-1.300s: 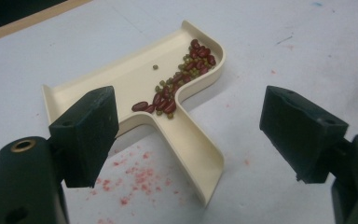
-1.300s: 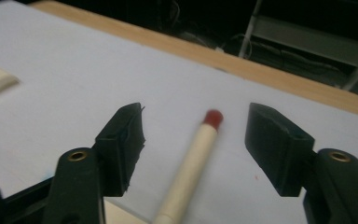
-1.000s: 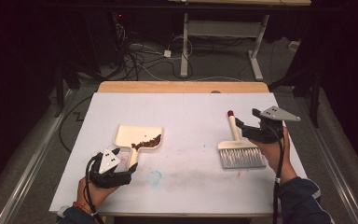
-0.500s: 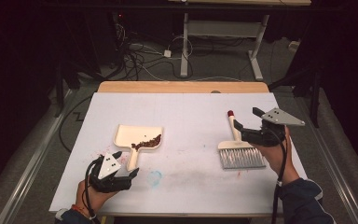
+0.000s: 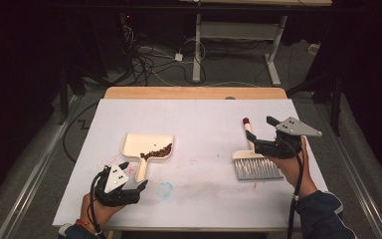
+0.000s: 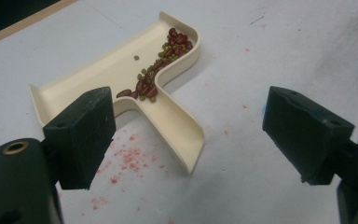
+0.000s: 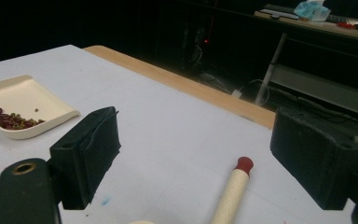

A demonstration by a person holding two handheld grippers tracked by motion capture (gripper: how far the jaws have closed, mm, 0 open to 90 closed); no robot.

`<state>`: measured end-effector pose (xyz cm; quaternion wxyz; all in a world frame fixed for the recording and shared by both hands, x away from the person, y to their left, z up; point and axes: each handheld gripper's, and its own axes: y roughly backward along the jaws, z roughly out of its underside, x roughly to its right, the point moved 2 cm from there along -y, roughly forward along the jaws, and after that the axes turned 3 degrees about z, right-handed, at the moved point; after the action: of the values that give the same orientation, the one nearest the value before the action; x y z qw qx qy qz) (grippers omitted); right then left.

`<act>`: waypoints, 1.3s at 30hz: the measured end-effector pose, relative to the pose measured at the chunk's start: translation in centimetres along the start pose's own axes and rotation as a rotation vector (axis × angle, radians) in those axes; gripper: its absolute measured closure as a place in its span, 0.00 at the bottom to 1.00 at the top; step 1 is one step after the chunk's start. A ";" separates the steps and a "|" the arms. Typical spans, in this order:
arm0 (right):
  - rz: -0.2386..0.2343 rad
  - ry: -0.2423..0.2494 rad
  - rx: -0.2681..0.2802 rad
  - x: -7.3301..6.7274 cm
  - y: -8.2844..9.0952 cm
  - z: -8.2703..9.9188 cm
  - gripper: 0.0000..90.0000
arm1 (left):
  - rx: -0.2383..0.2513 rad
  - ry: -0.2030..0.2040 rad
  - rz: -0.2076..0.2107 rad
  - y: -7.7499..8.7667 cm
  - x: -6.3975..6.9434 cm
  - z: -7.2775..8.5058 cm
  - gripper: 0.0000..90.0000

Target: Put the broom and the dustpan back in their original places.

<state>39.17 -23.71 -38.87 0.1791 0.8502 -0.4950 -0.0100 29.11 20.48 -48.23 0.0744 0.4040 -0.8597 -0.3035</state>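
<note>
A cream dustpan (image 5: pixel 144 144) lies at the table's left with red and green beans (image 5: pixel 160 151) heaped at its back wall. My left gripper (image 5: pixel 134 177) is open just short of the pan's handle (image 6: pixel 177 126), which lies between the jaws untouched; the beans (image 6: pixel 156 77) show beyond it. On the right lies a hand brush (image 5: pixel 253 167) with a cream handle and a red tip (image 5: pixel 246 121). My right gripper (image 5: pixel 261 133) hovers open over that handle (image 7: pixel 230 191). Its jaws have just been opening and nothing is pressed between them.
The white table sheet (image 5: pixel 204 119) carries pink specks near the dustpan and a blue smudge (image 5: pixel 165 189) at the front. A wooden edge (image 5: pixel 194 93) runs along the far side. Cables and desk legs stand on the dark floor beyond.
My right gripper's jaws have spread wider and it has lifted slightly off the brush handle, which stays on the table. The left gripper and dustpan have not moved.
</note>
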 end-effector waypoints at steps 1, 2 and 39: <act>-0.005 0.002 0.000 0.0 0.1 0.0 0.18 | 0.000 0.002 -0.002 0.0 0.0 0.0 0.19; -0.010 0.006 0.001 -0.1 0.2 0.1 0.19 | -0.002 0.000 -0.001 -0.1 0.1 0.0 0.19; -0.073 0.150 -0.004 -1.4 3.3 3.0 0.17 | -0.024 -0.059 0.010 -0.6 0.7 0.0 0.19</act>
<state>35.12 -24.85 -40.92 0.2169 0.8656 -0.4489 0.0465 29.03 19.65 -48.71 0.0552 0.3896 -0.8599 -0.3253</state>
